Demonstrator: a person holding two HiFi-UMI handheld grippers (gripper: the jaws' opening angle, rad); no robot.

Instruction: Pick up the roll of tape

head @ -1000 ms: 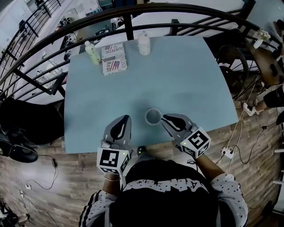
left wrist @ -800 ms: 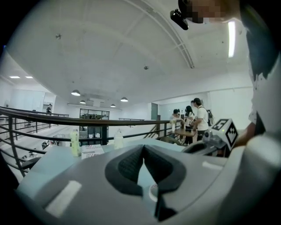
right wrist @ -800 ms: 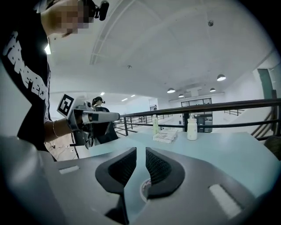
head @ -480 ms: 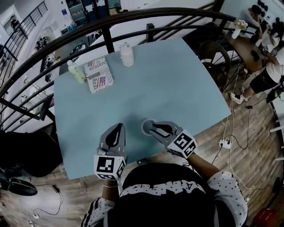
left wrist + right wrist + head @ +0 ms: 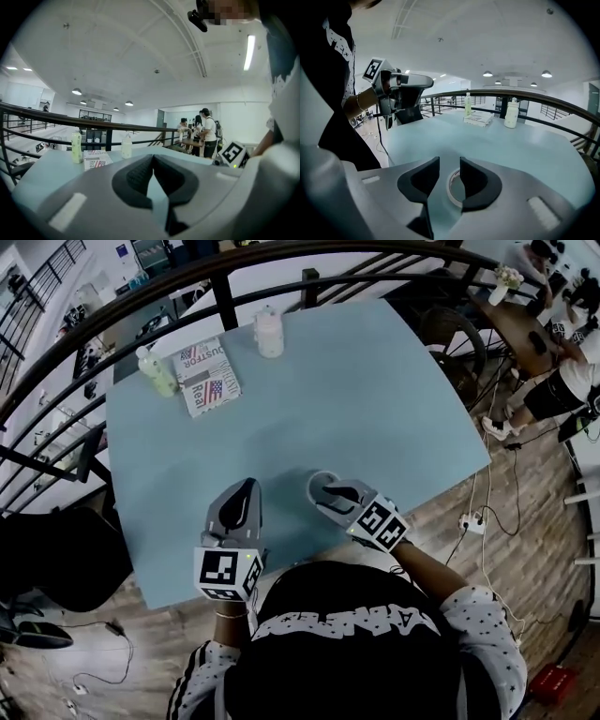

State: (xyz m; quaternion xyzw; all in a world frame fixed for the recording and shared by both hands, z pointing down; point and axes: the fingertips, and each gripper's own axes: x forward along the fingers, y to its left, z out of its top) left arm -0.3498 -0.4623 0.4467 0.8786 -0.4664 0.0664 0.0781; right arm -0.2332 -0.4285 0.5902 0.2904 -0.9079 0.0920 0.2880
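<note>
Most of the head view was taken up by the pale blue table (image 5: pixel 375 390), with a dark curved railing (image 5: pixel 216 287) running past its far edge. Both of the person's forearms reached forward from the body over the table's near edge.

The left gripper (image 5: pixel 246 486) lay low over the near-left part of the table and pointed toward the far side. In its own view the left gripper (image 5: pixel 152 159) had its dark pads meeting at the tips, with nothing between them.

The right gripper (image 5: pixel 328 491) was angled inward and leftward, with its marker cube toward the person. In its own view the right gripper (image 5: pixel 450 165) had its jaws parted by a moderate gap.

Far across the table, well clear of both tools, a printed packet (image 5: pixel 209 378) lay flat. A green bottle (image 5: pixel 157 371) stood just beside it on the left, and a white bottle (image 5: pixel 269 334) stood near it on the right.

The roll of tape (image 5: pixel 315 484) lay flat near the table's front edge, partly under the right gripper's tips. In the right gripper view the rim of the roll of tape (image 5: pixel 451 185) showed in the gap between the jaws, with the rest hidden behind one pad. Whether either pad touched it could not be told.
</note>
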